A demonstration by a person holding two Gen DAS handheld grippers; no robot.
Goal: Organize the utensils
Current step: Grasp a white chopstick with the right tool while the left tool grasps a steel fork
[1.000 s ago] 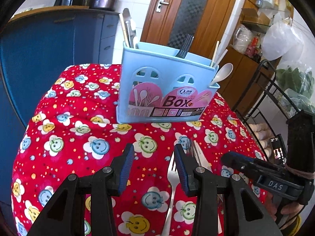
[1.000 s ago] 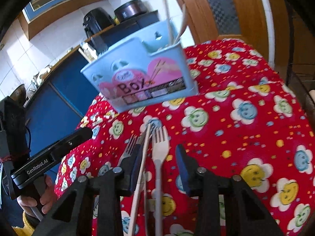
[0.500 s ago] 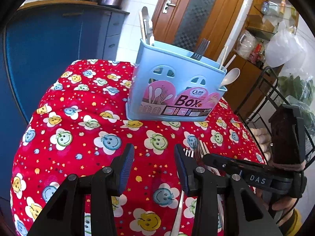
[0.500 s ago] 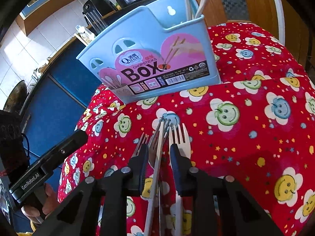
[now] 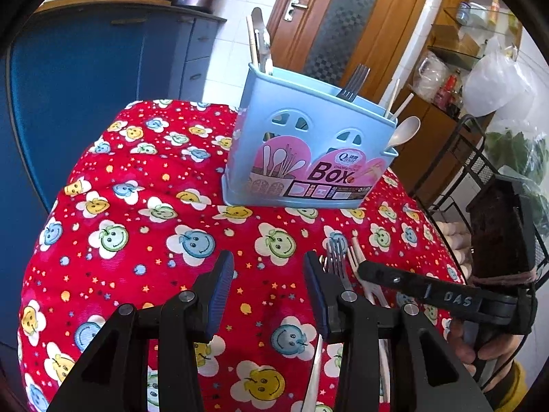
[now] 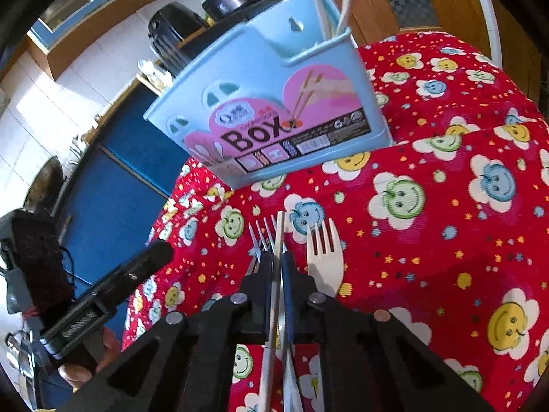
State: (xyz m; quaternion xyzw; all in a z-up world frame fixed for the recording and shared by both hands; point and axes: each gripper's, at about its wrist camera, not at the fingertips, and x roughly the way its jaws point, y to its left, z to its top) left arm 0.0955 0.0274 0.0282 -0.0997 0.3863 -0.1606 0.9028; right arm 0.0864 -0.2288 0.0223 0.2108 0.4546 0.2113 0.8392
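The right tongs (image 6: 278, 264) have just been closing and are clenched on a thin pale chopstick (image 6: 279, 233), at nine o'clock of the cream plastic fork (image 6: 324, 257) on the red smiley-patterned bench (image 6: 446, 240). The left tongs (image 5: 269, 295) are held released, empty, with the light-blue plastic utensil box (image 5: 308, 158) at twelve o'clock.

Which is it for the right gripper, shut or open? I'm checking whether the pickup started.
Shut. The right gripper has just closed its jaws on a thin stick, likely a chopstick, lying on the tablecloth between two forks.
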